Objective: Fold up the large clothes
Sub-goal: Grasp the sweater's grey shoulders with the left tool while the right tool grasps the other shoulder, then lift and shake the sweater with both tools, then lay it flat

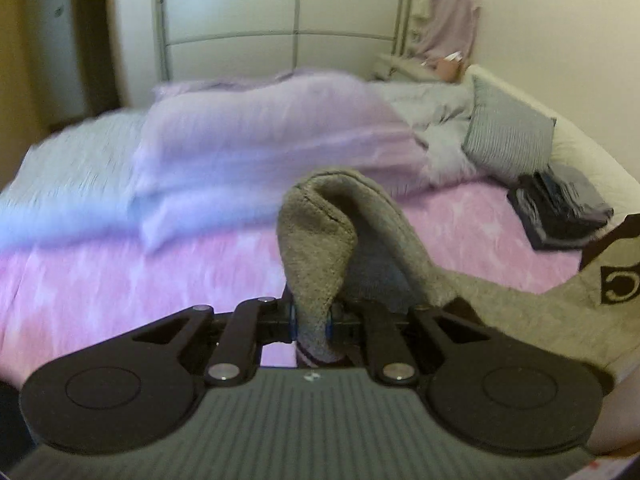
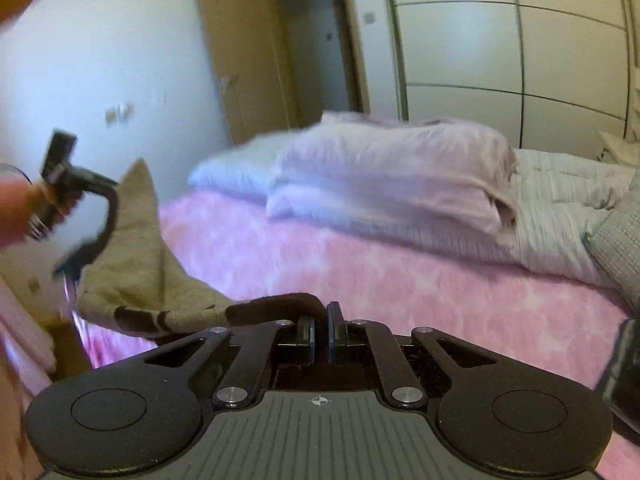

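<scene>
While a beige, fleecy garment with dark trim (image 1: 320,240) is held up above the pink, mottled bedspread (image 1: 120,280), it is gripped at two places. The left tongs (image 1: 311,322) are clamped on a bunched fold of the fleece, which rises from between the pads and droops over to the right. In the right wrist view, the right tongs (image 2: 319,338) are seen pressed together, with a dark brown edge of the same garment (image 2: 276,308) lying against the left finger; whether that edge is truly pinched between the pads cannot be told from the frame, though the stretch of the cloth suggests it is. From the right tongs the garment runs leftward and upward to the other handheld device (image 2: 80,216), gripped by a hand (image 2: 24,208), so its long axis is judged to span between the two sets of tongs, roughly parallel to the near edge of the bedspread. Most of the cloth hangs nearer the left hand. A heap of lilac bedding (image 2: 380,176) lies beyond the bedspread, and a dark folded stack (image 1: 560,212) rests at its far right. The coming move is judged to depend on the span being kept taut before it is lowered onto the bedspread.
</scene>
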Demonstrator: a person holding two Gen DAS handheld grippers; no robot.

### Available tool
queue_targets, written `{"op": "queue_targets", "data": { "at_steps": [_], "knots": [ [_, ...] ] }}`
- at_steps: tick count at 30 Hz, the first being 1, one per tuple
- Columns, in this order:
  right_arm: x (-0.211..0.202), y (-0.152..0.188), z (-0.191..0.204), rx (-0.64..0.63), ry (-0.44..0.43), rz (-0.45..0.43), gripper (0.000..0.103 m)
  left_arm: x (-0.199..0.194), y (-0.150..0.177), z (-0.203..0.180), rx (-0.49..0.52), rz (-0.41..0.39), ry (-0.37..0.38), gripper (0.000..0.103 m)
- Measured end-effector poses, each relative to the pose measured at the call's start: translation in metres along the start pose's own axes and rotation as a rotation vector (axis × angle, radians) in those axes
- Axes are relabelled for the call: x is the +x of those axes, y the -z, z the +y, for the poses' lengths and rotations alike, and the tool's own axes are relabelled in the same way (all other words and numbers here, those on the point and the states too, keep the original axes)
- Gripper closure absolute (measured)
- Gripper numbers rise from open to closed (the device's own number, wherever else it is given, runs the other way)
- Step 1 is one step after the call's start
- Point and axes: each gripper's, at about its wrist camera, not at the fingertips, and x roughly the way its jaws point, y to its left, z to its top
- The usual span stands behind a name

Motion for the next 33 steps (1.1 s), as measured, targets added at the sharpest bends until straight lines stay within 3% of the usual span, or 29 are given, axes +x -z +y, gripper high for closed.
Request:
{"op": "queue_targets", "data": {
  "at_steps": [2,3,5,8,9,15,19,23,27,33],
  "knots": [
    [0.023,-0.016,-0.038,0.086,0.131,-0.004,0.101,0.054,-0.038,0.003,-0.020,-0.017,0.028,0.083],
    [0.040,-0.022,-0.062,0.160,0.215,0.010,0.101,0.086,-0.051,0.003,-0.031,-0.021,0.030,0.066],
    [0.076,-0.022,-0.116,0.329,0.398,0.078,0.100,0.147,-0.068,0.000,-0.072,-0.009,-0.032,0.063],
    [0.116,-0.004,-0.162,0.444,0.685,0.193,0.074,0.205,-0.058,-0.003,-0.137,0.054,-0.047,0.063],
    [0.121,0.008,-0.164,0.458,0.709,0.204,0.071,0.212,-0.049,-0.004,-0.148,0.068,-0.040,0.062],
    [0.126,0.105,-0.129,0.602,0.503,0.278,0.066,0.219,0.065,0.002,-0.226,0.258,-0.011,0.060],
    [0.135,0.176,-0.083,0.706,0.364,0.363,0.066,0.193,0.160,0.002,-0.355,0.373,0.002,0.060],
    [0.148,0.230,-0.038,0.804,0.280,0.442,0.066,0.164,0.238,-0.014,-0.467,0.444,0.037,0.060],
    [0.173,0.250,-0.011,0.770,0.260,0.444,0.066,0.158,0.279,-0.040,-0.515,0.455,0.059,0.060],
    [0.214,0.270,-0.010,0.841,0.245,0.366,0.066,0.179,0.287,-0.045,-0.596,0.302,0.088,0.052]
  ]
}}
